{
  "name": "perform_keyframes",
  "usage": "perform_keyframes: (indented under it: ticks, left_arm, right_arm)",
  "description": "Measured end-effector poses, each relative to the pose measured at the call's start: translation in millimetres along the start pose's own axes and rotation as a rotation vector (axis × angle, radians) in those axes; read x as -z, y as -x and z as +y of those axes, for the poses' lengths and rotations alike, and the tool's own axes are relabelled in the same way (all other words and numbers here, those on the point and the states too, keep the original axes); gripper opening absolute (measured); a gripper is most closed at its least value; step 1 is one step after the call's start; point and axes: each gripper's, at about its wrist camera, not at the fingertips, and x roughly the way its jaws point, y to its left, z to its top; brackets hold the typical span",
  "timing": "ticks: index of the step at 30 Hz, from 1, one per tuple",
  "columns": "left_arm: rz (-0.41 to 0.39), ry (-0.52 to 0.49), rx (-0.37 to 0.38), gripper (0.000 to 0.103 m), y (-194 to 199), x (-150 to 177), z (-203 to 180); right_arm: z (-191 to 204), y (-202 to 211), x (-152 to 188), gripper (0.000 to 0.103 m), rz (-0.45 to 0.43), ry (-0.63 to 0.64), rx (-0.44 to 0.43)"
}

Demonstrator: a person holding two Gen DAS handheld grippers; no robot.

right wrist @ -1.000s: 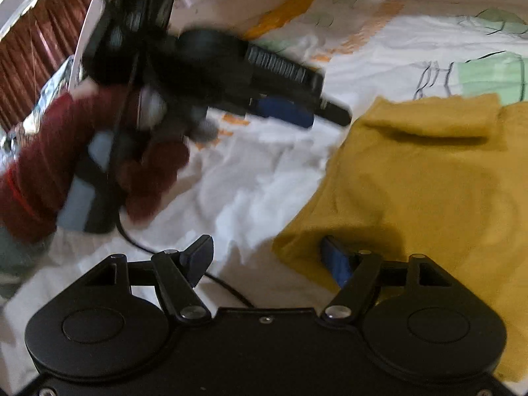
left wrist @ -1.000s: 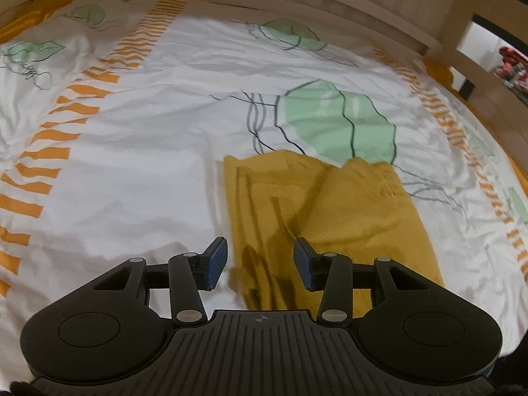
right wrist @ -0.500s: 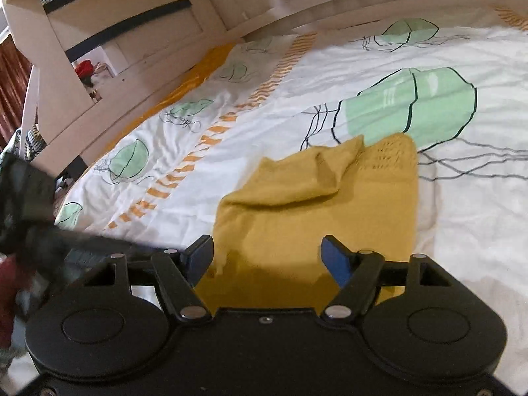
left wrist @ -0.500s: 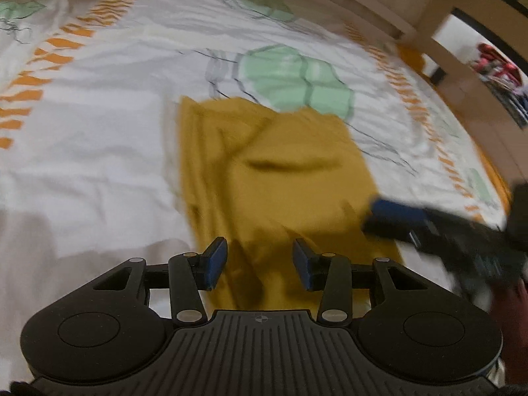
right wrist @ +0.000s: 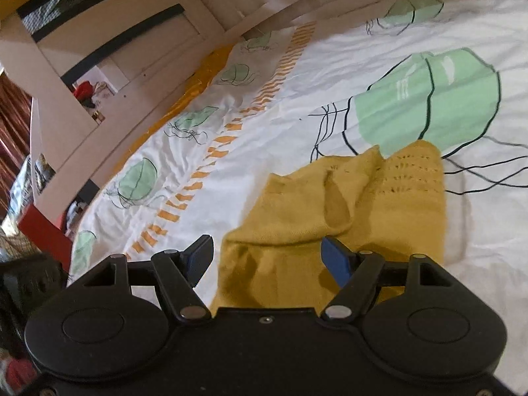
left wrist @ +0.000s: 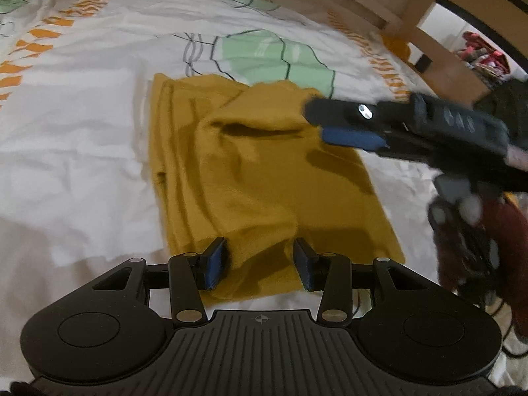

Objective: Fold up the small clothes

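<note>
Both grippers' fingers [left wrist: 217, 262] [right wrist: 335, 259] wide apart, empty, above the folded mustard garment [left wrist: 264, 181] on bedsheet [left wrist: 82, 132].

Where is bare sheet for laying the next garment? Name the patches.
Bare white bedsheet lies left of the mustard-yellow knit garment, out to the orange dashed stripe. Crowded on its right, where the right gripper hovers.

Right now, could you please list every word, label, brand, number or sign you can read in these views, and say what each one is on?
None: no readable text in either view.
Mustard garment: no label showing.
Printed bedsheet: leaf shapes and orange dashes only.
Left hand-held gripper: only a small crosshair mark on its body.
Right hand-held gripper: no markings visible.
</note>
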Motion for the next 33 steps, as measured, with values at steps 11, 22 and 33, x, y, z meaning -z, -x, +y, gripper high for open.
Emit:
perform_keyframes:
  ticks: [11, 22, 33]
  left_arm:
    - [-0.009, -0.034, -0.022, 0.028, -7.8, 4.5, -2.7]
    - [-0.045, -0.047, -0.085, 0.006, 9.9, 17.2, -6.6]
    - [-0.016, -0.029, -0.097, 0.006, 12.3, 19.4, 1.0]
  right_arm:
    - [-17.2, -25.6, -13.3, 0.040, 0.039, -0.189, 0.054]
    - [15.3, -40.2, -59.1, 0.015, -0.018, -0.032, -0.007]
    - [22.6, -81.1, -76.8, 0.016, 0.045, 0.000, -0.021]
